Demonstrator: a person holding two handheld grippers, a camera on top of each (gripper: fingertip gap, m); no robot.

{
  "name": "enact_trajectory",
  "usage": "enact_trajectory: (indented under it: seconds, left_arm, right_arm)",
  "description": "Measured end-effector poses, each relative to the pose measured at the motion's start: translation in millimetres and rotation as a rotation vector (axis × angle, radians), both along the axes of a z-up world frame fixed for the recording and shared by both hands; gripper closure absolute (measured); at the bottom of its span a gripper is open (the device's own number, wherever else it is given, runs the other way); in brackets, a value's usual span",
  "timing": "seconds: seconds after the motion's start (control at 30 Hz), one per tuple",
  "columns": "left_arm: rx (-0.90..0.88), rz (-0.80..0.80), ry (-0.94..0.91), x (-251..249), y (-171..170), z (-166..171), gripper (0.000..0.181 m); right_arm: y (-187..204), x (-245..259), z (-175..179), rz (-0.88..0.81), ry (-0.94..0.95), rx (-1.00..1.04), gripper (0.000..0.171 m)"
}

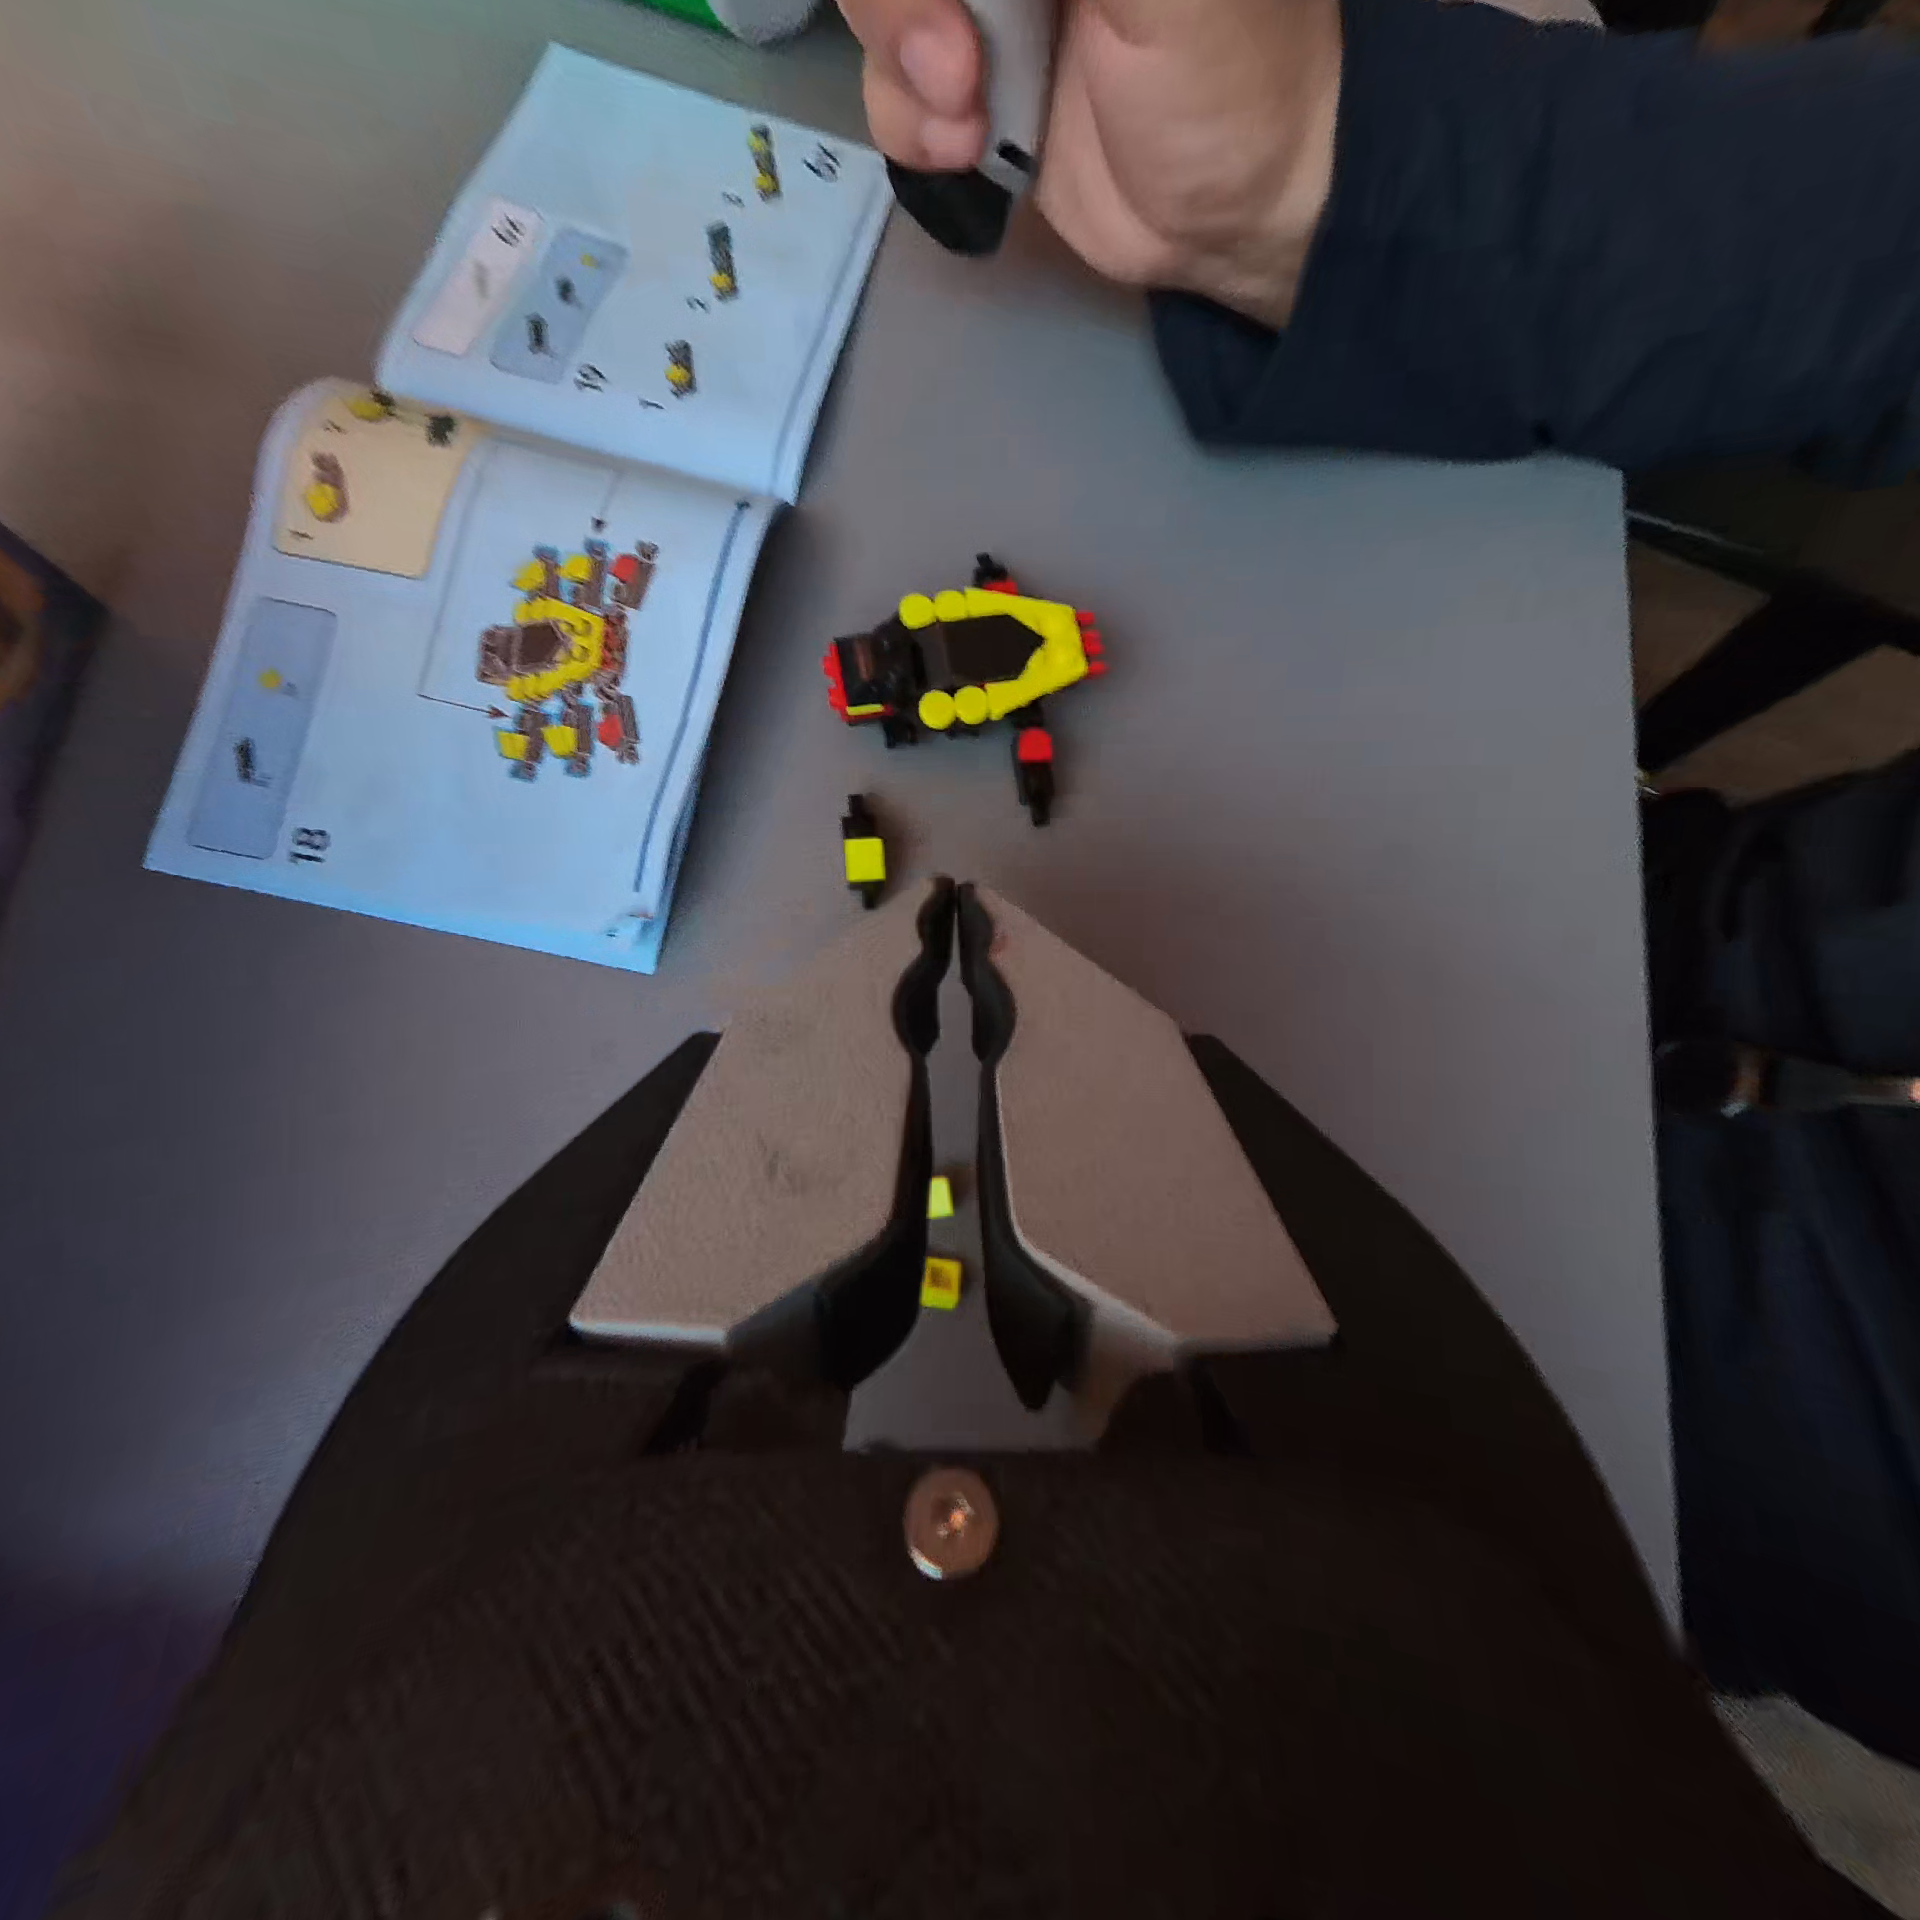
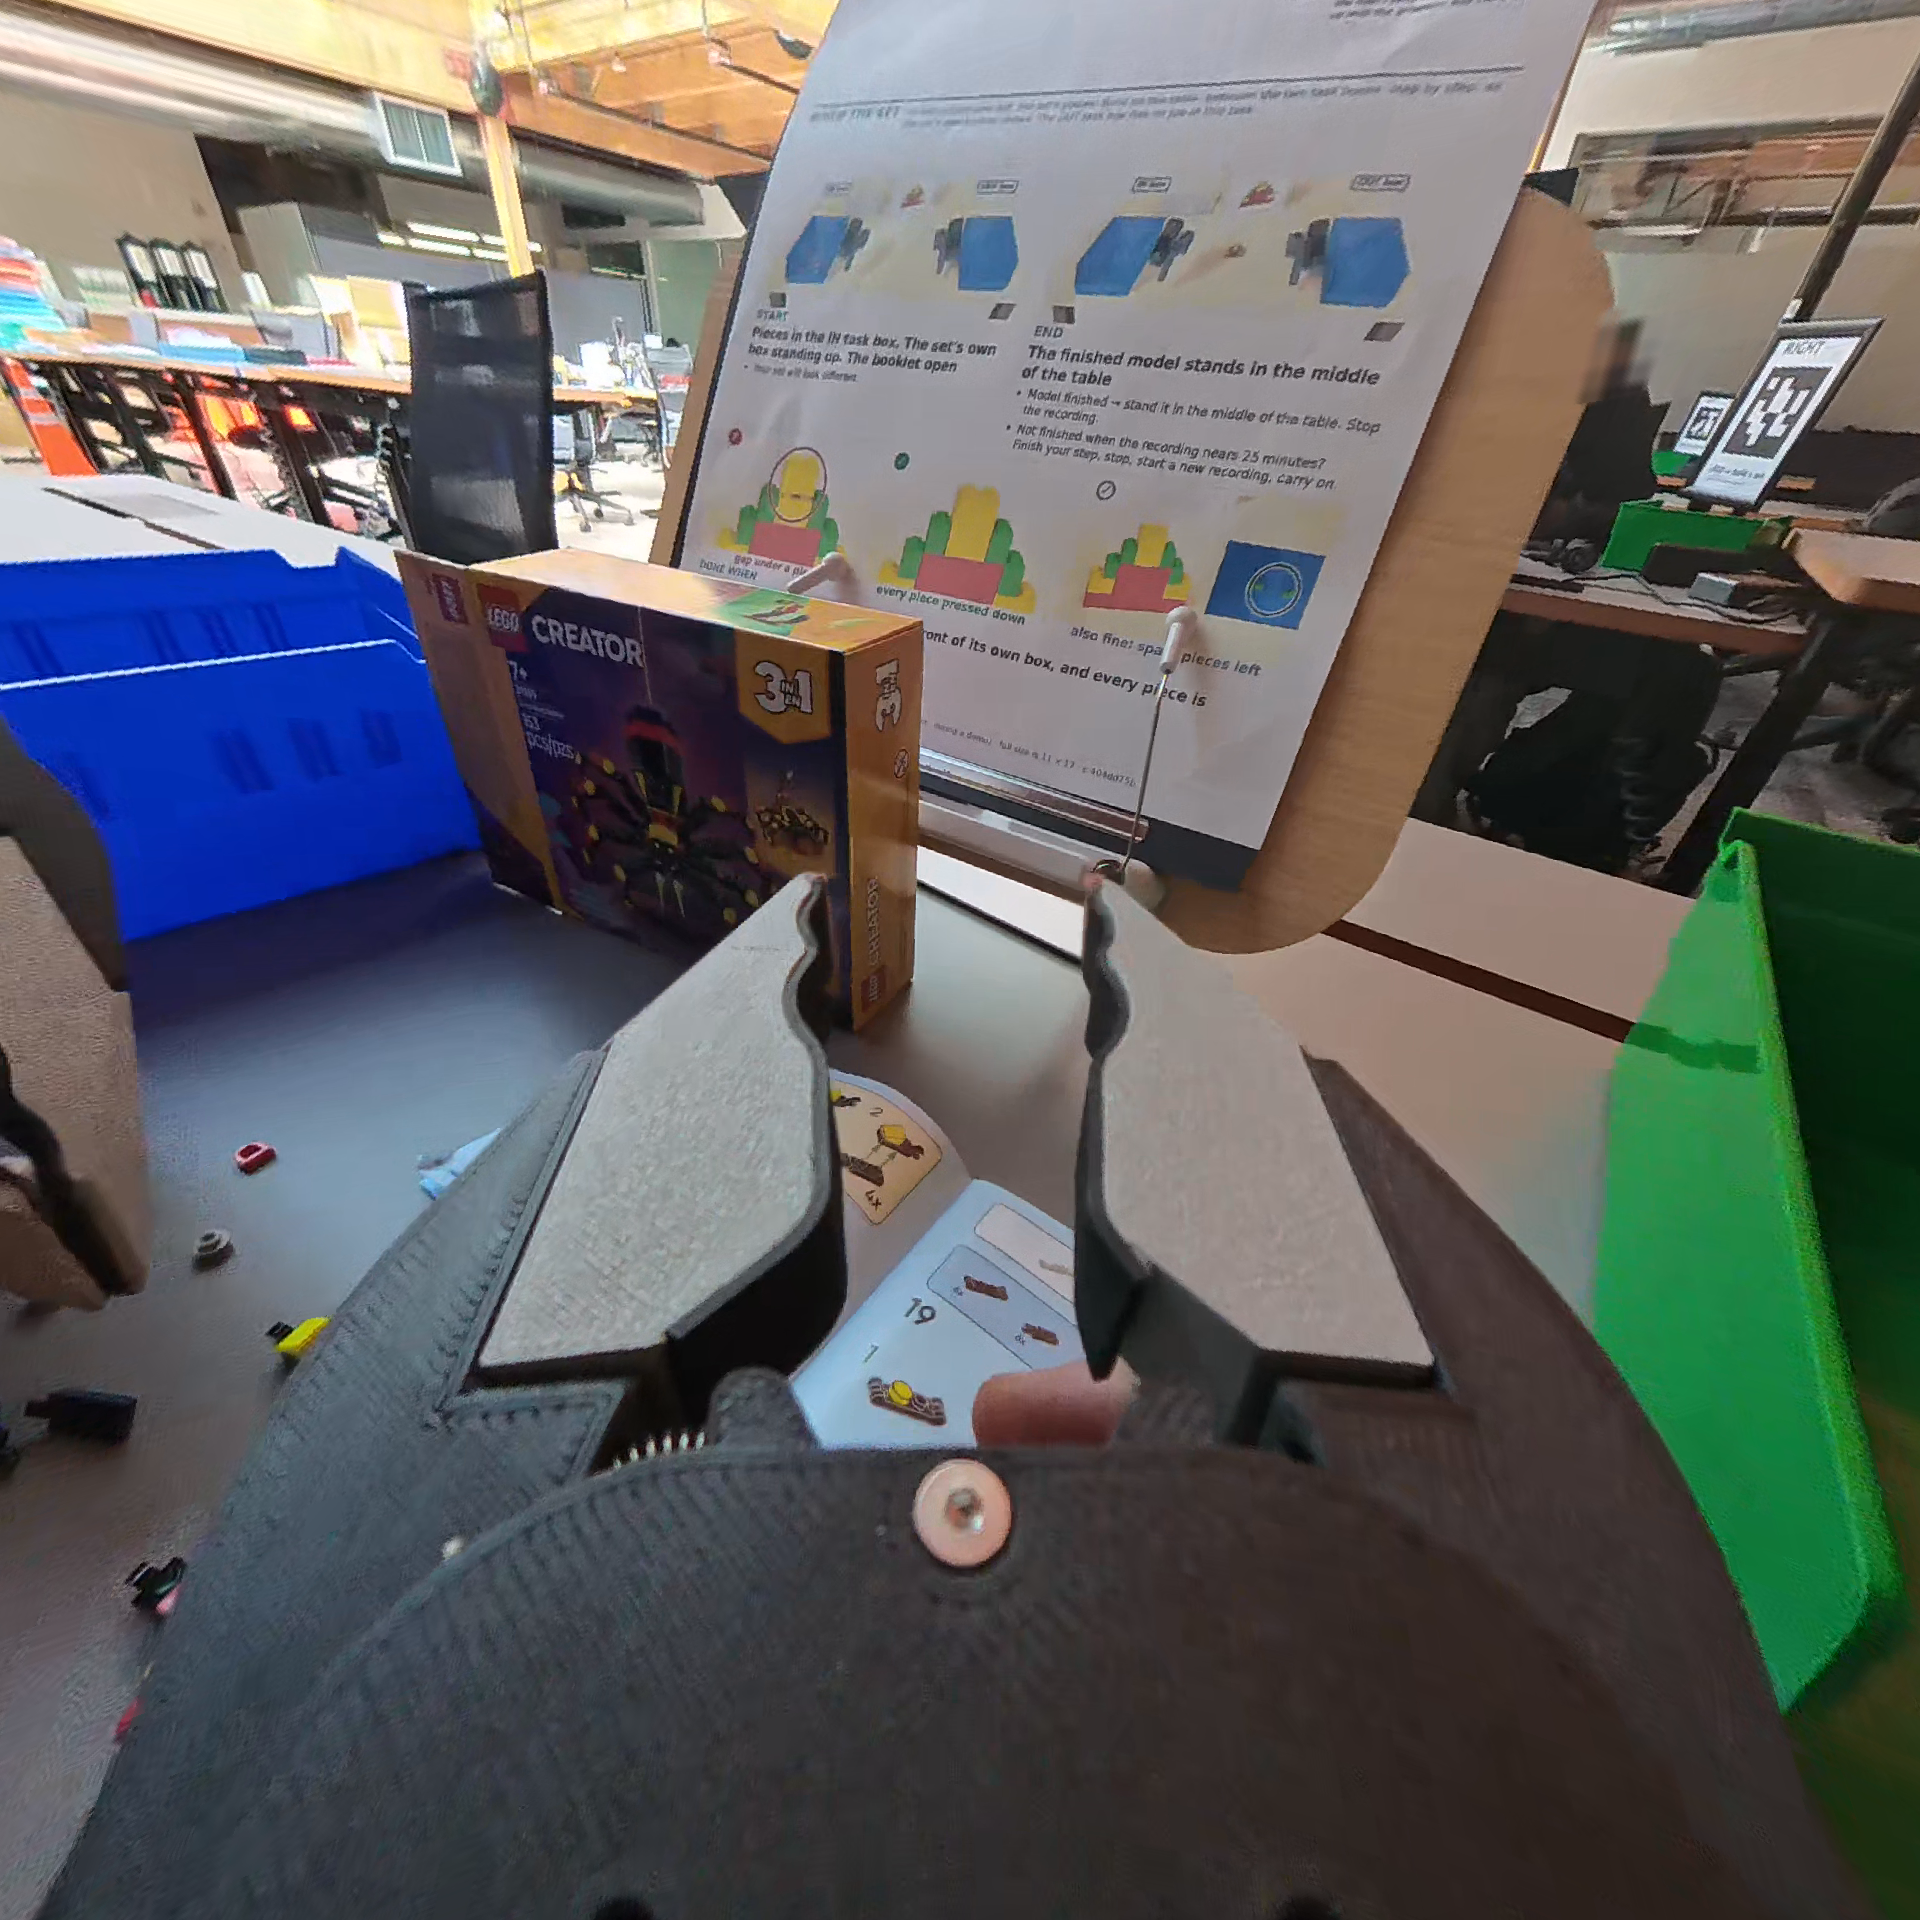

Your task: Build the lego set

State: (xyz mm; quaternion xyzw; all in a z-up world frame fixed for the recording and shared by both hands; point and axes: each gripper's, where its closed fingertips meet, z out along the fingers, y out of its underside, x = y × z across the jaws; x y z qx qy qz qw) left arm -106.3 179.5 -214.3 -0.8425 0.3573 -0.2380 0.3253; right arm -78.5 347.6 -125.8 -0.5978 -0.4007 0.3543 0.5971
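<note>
The build looks partly done; the model point(image 1: 966, 660), a black body with a yellow rim, red bits and at least one short leg, sits in the middle of the grey desk point(image 1: 1351, 831), and it has far fewer legs than the drawing on the open booklet point(image 1: 499, 582) lying to its left; so the body seems finished and most of the legs are, as I judge it, still to go on.

A small black and yellow leg piece point(image 1: 864, 852) lies loose just near of the model, apart from it and just left of the left gripper point(image 1: 956, 896); that gripper hovers over the desk with its jaws closed tip to tip on nothing; two small yellow bricks point(image 1: 940, 1242) lie on the desk below it.

The right gripper point(image 2: 951, 909) is held up over the booklet point(image 2: 966, 1320) with its jaws wide apart and empty, pointing toward the set's box point(image 2: 665, 727), which stands upright on the far side of the desk; a blue bin point(image 2: 208, 727) stands left of the box and a green bin point(image 2: 1766, 1247) at the right edge.

More loose pieces are scattered at the left in the right wrist view: a red one point(image 2: 255, 1155), a grey round one point(image 2: 213, 1247), a yellow one point(image 2: 301, 1335) and a black one point(image 2: 83, 1415); they are blurred, so what sort each is I cannot say for sure.
</note>
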Motion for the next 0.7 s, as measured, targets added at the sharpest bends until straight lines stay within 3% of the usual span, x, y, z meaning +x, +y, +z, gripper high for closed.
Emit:
enact_trajectory:
  seconds: [0.03, 0.37, 0.7]
  left_arm:
    - [-0.021, -0.009, -0.008, 1.4, -2.5, -0.6, 0.181]
    - [-0.154, -0.074, 0.026, 7.9, -19.5, -21.5, 0.181]
    - [-0.154, -0.058, 0.122, -0.4, -17.8, -35.4, 0.181]
  right_arm:
    - [-1.0, -0.5, -0.8, 0.007, -0.007, 0.001, 0.126]
    - [-16.0, -4.6, 3.1, 0.036, -0.054, 0.088, 0.126]
    - [-20.1, -6.4, 1.9, 0.047, -0.069, 0.104, 0.125]
